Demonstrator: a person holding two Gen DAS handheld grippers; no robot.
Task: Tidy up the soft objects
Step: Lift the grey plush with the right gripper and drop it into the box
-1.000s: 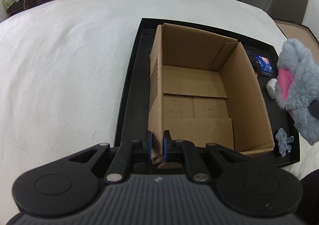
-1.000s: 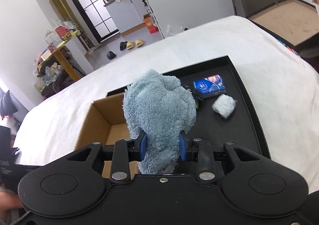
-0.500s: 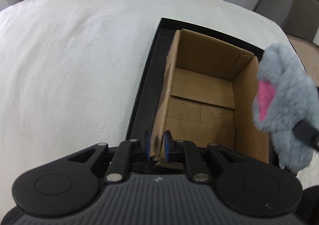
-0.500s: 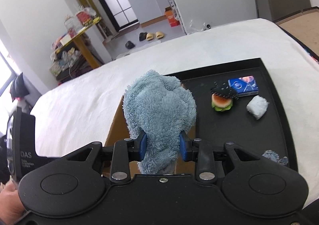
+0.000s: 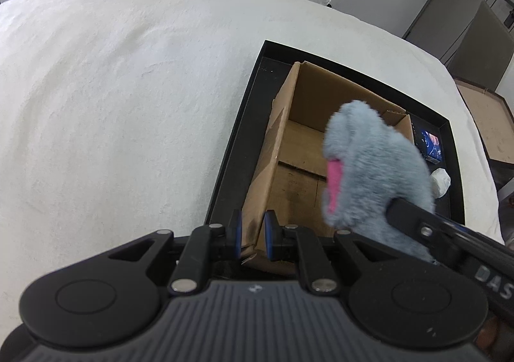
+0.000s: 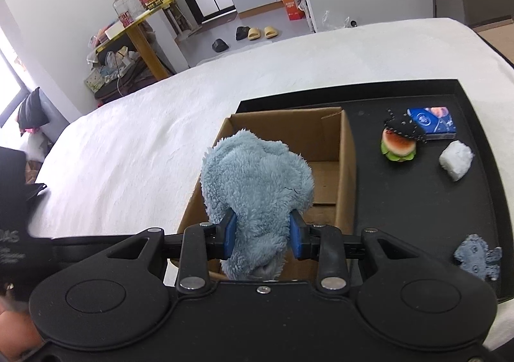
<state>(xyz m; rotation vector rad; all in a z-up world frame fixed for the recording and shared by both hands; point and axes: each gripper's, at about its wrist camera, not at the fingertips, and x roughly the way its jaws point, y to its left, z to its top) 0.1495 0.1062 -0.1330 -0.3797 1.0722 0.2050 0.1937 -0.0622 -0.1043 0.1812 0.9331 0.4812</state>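
Your left tool [image 5: 252, 235] clamped the box [image 5: 290, 150] wall; your right tool [image 6: 261, 235] clamped the plush toy [image 6: 257, 182] above the box.

On my left gripper [image 5: 253, 238] I see a black ribbed housing, two round side discs, silver pivot screws and blue-padded fingers [image 5: 237, 235]. My right gripper [image 6: 261, 240] has the same build with a smooth black housing; its side bears white lettering.
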